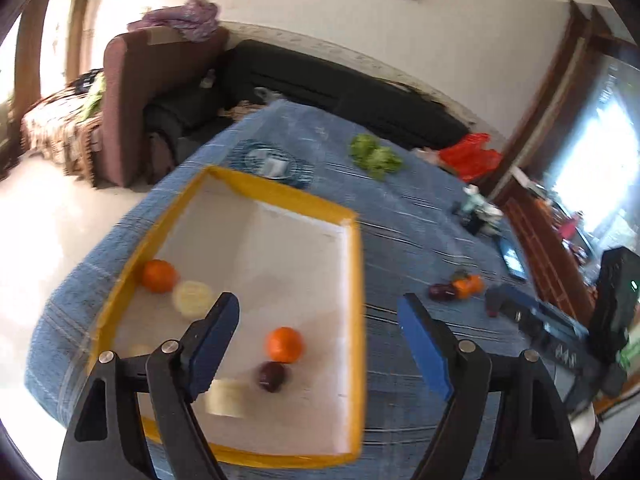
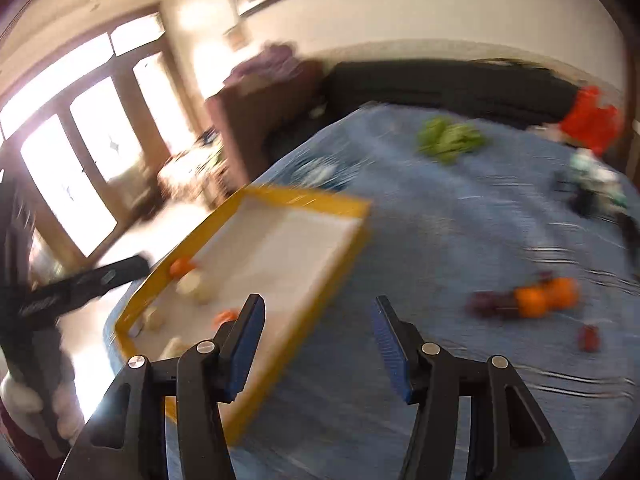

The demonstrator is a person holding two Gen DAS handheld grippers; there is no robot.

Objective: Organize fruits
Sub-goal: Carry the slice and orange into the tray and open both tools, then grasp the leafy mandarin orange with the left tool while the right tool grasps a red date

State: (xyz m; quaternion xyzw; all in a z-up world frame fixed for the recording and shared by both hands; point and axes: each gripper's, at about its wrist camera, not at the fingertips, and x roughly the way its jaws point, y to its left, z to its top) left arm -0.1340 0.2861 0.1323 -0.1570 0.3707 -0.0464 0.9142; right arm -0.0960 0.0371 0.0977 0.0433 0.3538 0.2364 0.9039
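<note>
The yellow-rimmed tray [image 1: 356, 280] lies on the blue tablecloth [image 1: 420, 220]; inside, the left wrist view shows two oranges [image 1: 284, 344], one dark plum [image 1: 271, 376] and three pale fruits [image 1: 193, 298] (one half hidden behind a finger); the right wrist view is blurred, so its count is uncertain, perhaps fewer. Outside the tray sit an orange and plum cluster [image 2: 536, 300] and green leaves [image 1: 374, 154]. The left gripper [image 1: 320, 344] gapes wide, empty; the right gripper [image 2: 318, 350] stands partly open, empty.
</note>
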